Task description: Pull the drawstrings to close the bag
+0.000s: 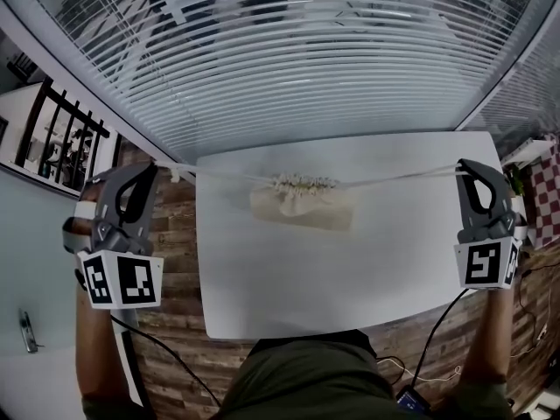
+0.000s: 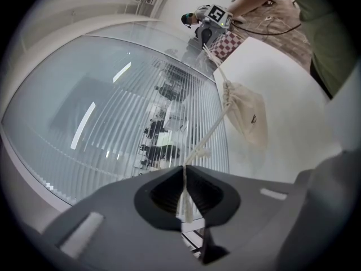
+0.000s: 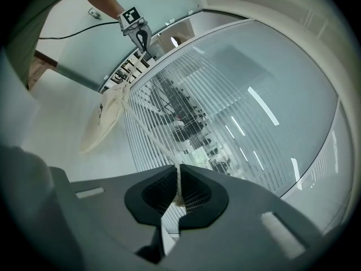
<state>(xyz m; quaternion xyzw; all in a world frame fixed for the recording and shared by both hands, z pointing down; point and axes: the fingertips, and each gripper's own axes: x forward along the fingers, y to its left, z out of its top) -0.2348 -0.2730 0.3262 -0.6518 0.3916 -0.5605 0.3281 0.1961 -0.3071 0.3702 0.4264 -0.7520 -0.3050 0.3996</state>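
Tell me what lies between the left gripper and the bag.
Only a taut drawstring, running from the shut jaws of the left gripper to the gathered mouth of the bag. The head view and left gripper view both show it.

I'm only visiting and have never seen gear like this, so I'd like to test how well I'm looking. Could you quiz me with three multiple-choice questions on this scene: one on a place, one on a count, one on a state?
1. Where does the cloth bag lie?
A. on the white table, toward its far edge
B. on the wooden floor
C. in the person's lap

2. Of the left drawstring and the right drawstring, how many are gripped by a tool?
A. none
B. one
C. both

3. How is the bag's mouth?
A. spread wide open
B. bunched into gathers
C. folded under the bag

Answers:
1 A: the bag rests on the tabletop, on the side near the blinds.
2 C: the left tool and the right tool each have shut jaws pinching a string.
3 B: the fabric puckers where the two strings meet.
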